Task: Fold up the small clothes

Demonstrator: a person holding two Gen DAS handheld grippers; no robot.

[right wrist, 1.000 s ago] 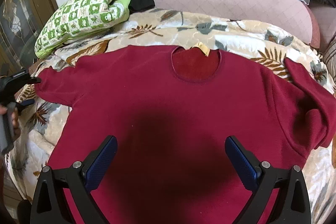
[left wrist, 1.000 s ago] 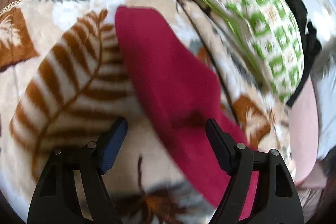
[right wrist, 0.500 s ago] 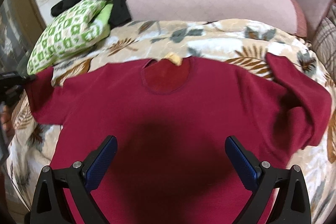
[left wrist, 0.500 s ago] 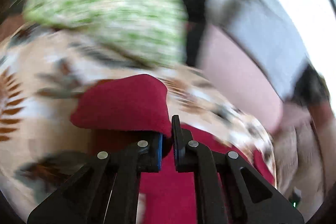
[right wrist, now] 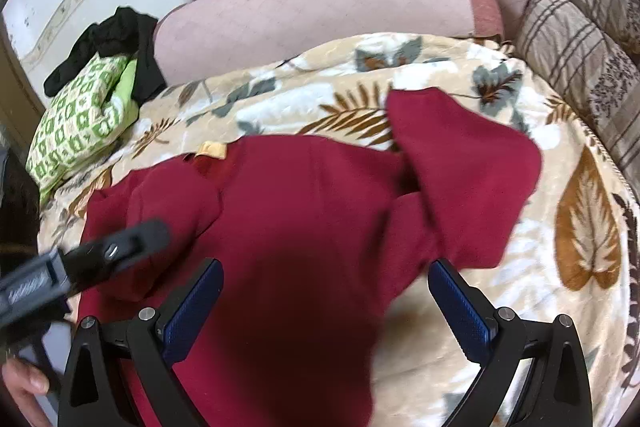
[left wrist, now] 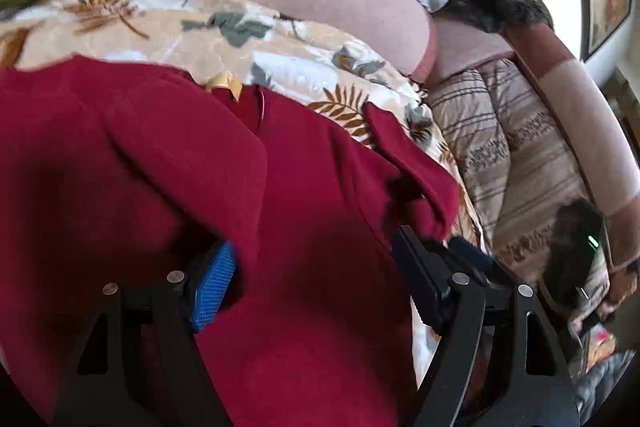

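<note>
Both claws [left wrist: 316, 291] [right wrist: 326, 307] gape over soft, rumpled maroon sweater [right wrist: 304, 227].

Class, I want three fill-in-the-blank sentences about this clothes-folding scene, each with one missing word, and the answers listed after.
1. The dark red knit sweater lies on a leaf-patterned ____.
2. The small tag at the sweater's neckline is ____ in colour.
3. The right claw has its jaws ____ above the sweater.
4. A black garment rests on the ____-and-white patterned cushion.

Answers: blanket; yellow; open; green
</note>
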